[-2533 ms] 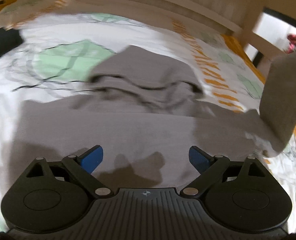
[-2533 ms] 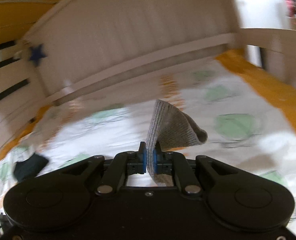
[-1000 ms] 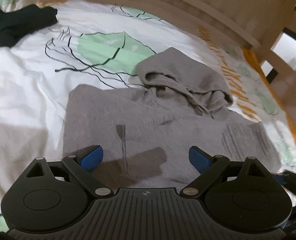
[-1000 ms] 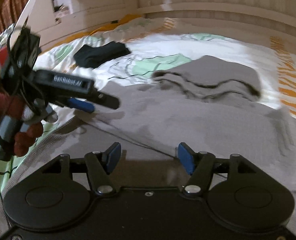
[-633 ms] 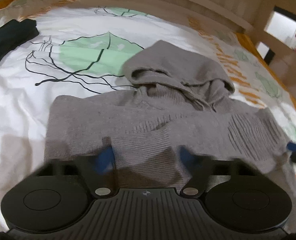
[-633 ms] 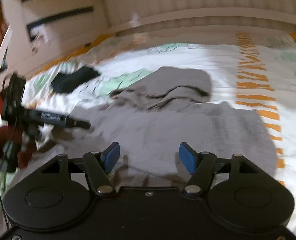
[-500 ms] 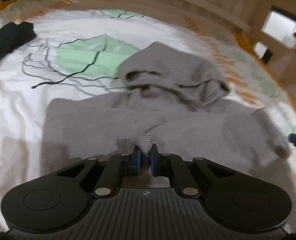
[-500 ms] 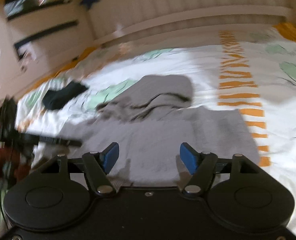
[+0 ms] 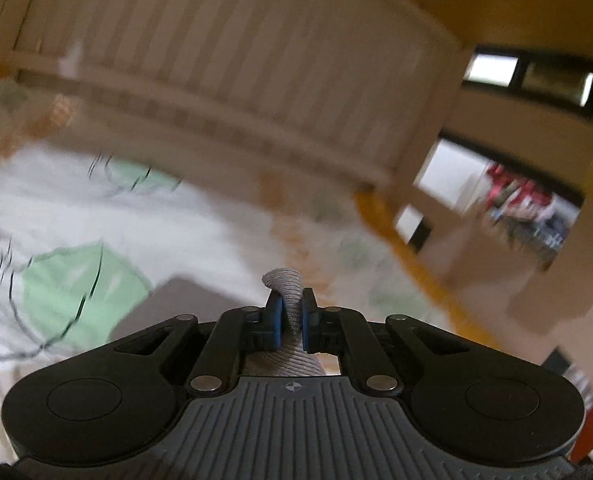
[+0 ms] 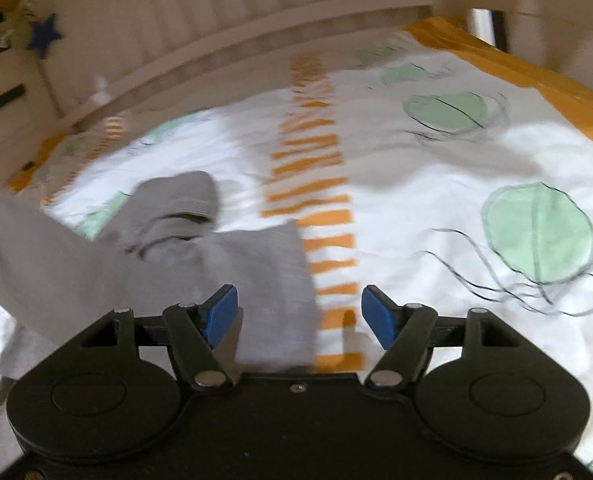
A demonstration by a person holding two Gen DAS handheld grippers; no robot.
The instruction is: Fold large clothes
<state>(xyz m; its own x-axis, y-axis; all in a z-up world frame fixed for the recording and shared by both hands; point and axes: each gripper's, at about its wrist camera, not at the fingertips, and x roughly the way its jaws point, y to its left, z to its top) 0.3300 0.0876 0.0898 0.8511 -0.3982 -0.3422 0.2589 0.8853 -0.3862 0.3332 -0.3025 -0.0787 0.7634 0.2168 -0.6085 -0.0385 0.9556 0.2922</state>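
Above bedsheet [image 10: 436, 200], left hand-held gripper [image 9: 289, 320] now lifts pinched hoodie [image 9: 284, 284].

Slatted headboard [image 10: 224, 12] behind leaf-print bedsheet [image 10: 436, 184]

left claw [image 9: 289, 320] now clamping grey hoodie [image 9: 286, 292], lifted off bed

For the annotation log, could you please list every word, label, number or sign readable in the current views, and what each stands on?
No readable words or numbers in either view.
Left gripper, shut on the grey hoodie: a small round crosshair mark on its body, no text.
Headboard: a dark blue star, a shape only.
Right gripper, fingers open: no marking legible.
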